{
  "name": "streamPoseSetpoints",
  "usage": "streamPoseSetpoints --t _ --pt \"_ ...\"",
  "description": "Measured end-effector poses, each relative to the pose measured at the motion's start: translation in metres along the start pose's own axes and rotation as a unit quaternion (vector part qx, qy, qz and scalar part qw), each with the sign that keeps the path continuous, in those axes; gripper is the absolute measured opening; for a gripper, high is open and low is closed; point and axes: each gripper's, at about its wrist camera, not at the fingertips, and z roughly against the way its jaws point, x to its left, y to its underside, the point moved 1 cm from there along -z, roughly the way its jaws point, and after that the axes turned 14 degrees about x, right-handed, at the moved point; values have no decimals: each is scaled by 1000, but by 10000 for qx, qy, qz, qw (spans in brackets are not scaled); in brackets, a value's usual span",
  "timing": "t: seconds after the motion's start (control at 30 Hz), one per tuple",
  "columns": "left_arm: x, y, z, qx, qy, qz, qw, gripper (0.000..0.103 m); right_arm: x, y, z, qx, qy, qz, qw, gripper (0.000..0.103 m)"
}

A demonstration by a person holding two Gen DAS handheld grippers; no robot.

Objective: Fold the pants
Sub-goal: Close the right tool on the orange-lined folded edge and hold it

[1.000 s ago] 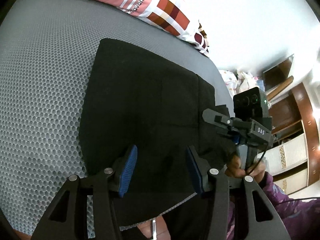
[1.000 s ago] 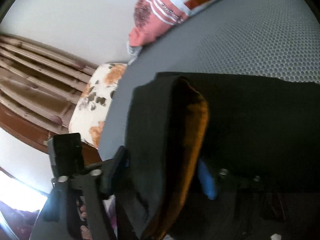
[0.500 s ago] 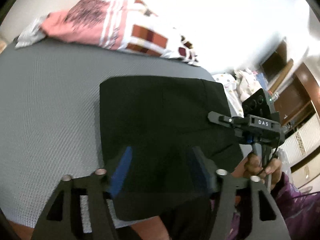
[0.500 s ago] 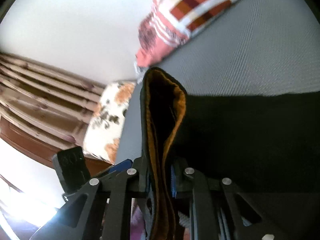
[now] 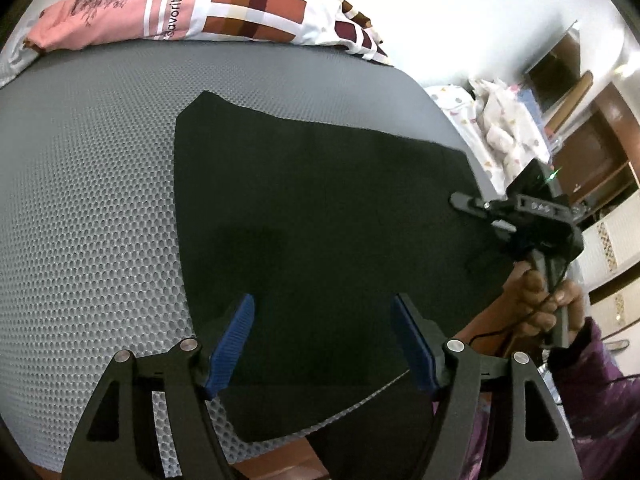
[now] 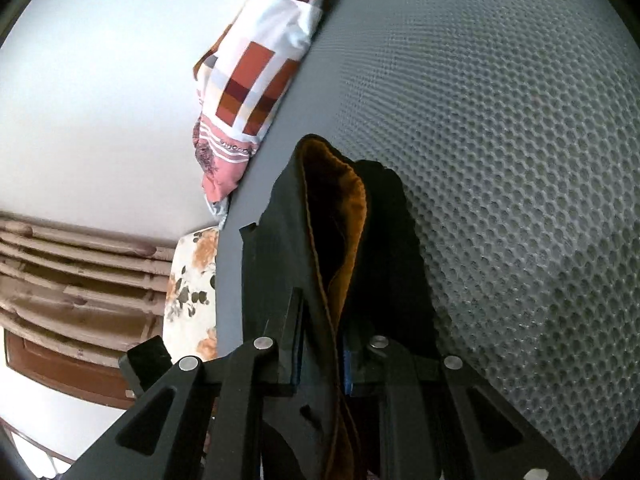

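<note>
While one pair of pants (image 5: 320, 208) lies, two hand-held grippers work.

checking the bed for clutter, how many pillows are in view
2: a pink and white checked pillow at the far edge of the grey mesh mattress, and a white floral pillow beside the mattress. Others may be hidden.

text: "savorite" | on: pink-and-white pillow (image 5: 180, 4) | stripe, reads sideways

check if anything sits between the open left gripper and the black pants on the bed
Nothing visible does. The left gripper hangs open right over the black pants, with only bare cloth between its blue pads. The right gripper is shut on the pants' far right edge, clear of that path.
</note>
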Motion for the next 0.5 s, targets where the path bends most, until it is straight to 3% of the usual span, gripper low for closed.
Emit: streamPoseSetpoints --t 0.2,0.5 --pt "-4 -5 3 -41 -12 9 10000 71 9 -1 5 111 48 85 9999 15" --pt "-7 -5 -20 220 -145 -61 9996 71 -21 -2 6 57 -181 -114 9998 15"
